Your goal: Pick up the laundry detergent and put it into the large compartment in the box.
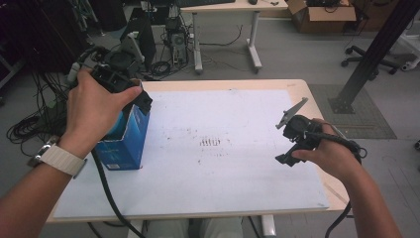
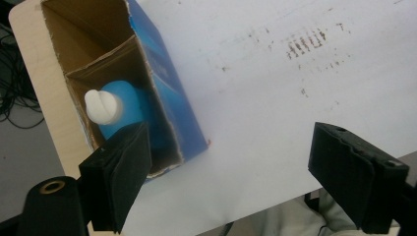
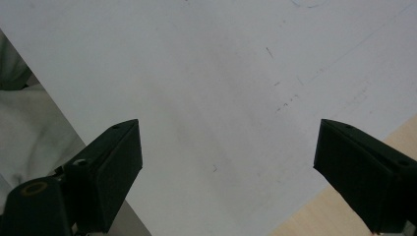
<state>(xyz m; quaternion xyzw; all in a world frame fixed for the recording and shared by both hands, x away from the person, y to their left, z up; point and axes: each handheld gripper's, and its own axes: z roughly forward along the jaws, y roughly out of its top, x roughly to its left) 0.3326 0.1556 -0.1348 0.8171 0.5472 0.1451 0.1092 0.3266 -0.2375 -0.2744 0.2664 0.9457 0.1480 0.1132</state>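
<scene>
A blue cardboard box (image 1: pixel 126 144) stands open-topped on the left part of the white sheet (image 1: pixel 223 168). Inside the box (image 2: pixel 172 98), in the compartment nearer the camera, is a blue bottle (image 2: pixel 125 108) with a white cap (image 2: pixel 102 105). My left gripper (image 1: pixel 133 94) hovers over the box top, held in a hand; its jaws are wide apart (image 2: pixel 231 172), one over the box's edge, with nothing between them. At the right of the sheet my right gripper (image 1: pixel 292 144) points down at bare white surface, open and holding nothing (image 3: pixel 228 167).
Dark smudges (image 1: pixel 210 142) mark the sheet's middle. The wooden table edge (image 1: pixel 317 106) runs close to the right gripper. Behind the table are a desk (image 1: pixel 225 7), a computer tower (image 1: pixel 176 32), floor cables (image 1: pixel 29 124), a cardboard carton (image 1: pixel 322 15) and a black slanted post (image 1: pixel 371 54).
</scene>
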